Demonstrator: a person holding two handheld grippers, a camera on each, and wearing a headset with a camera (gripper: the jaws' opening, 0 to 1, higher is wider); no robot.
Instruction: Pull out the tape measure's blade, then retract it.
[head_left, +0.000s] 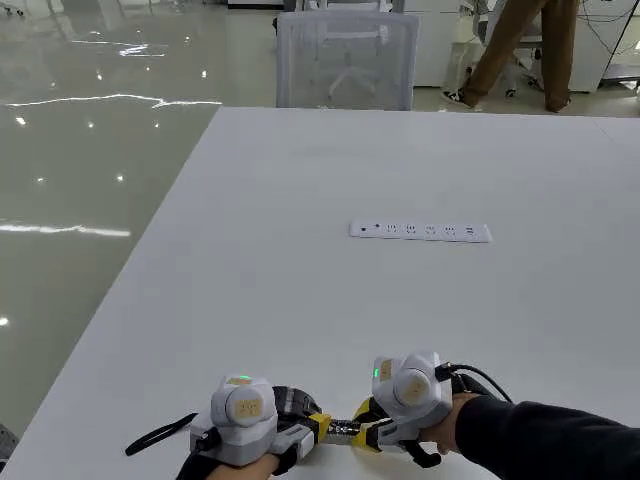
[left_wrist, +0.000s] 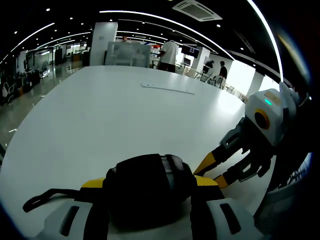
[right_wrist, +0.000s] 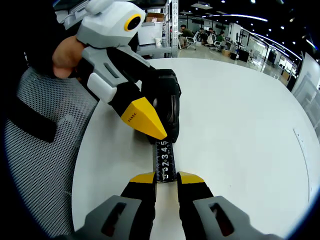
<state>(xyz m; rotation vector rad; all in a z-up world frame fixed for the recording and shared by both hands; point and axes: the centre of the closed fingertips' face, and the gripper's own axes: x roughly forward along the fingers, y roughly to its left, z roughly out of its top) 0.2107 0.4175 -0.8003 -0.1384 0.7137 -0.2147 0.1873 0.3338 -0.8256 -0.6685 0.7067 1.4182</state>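
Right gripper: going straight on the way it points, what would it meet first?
The tape measure. The right gripper is shut on the blade and points along it at the tape measure, close ahead; nothing seems to lie between.

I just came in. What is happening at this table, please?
A person works at a white table with two handheld grippers. The left gripper clamps the black tape measure case, and the right gripper pinches the end of its blade. A short stretch of blade is out between them.
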